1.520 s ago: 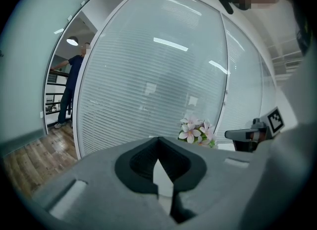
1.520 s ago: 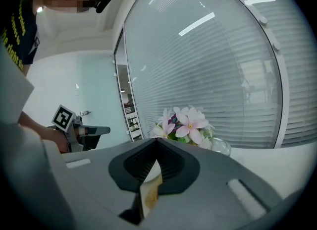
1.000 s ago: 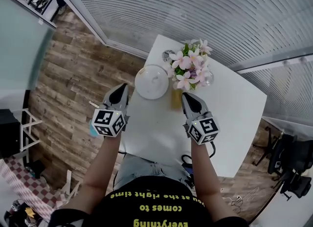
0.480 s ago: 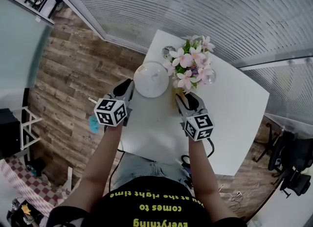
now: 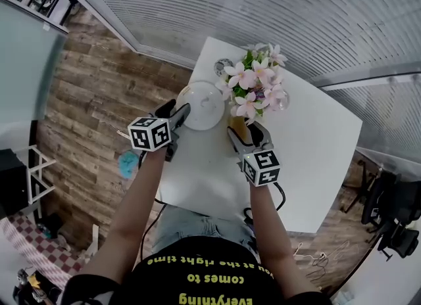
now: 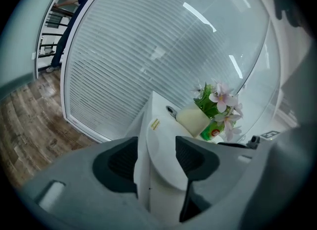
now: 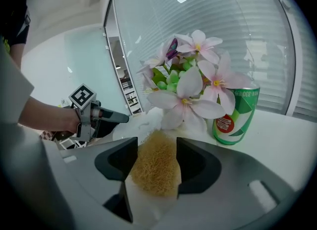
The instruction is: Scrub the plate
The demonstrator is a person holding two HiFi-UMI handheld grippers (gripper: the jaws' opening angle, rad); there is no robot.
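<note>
A white plate lies near the white table's left edge. My left gripper has just been opening and now stands wide, its jaws on either side of the plate's near rim. A yellow fibrous scrubber lies on the table beside the pink flowers. My right gripper has also just been opening. The scrubber sits between that gripper's spread jaws, low over the table. In the right gripper view the left gripper shows at the plate.
A green can stands right behind the flowers. A cream cup and a small metal piece sit at the table's far side. Wooden floor lies left of the table, with a blue object on it.
Both grippers came down toward the table and their jaws opened. The left one moved up to the plate's rim; the right one settled over the scrubber.
</note>
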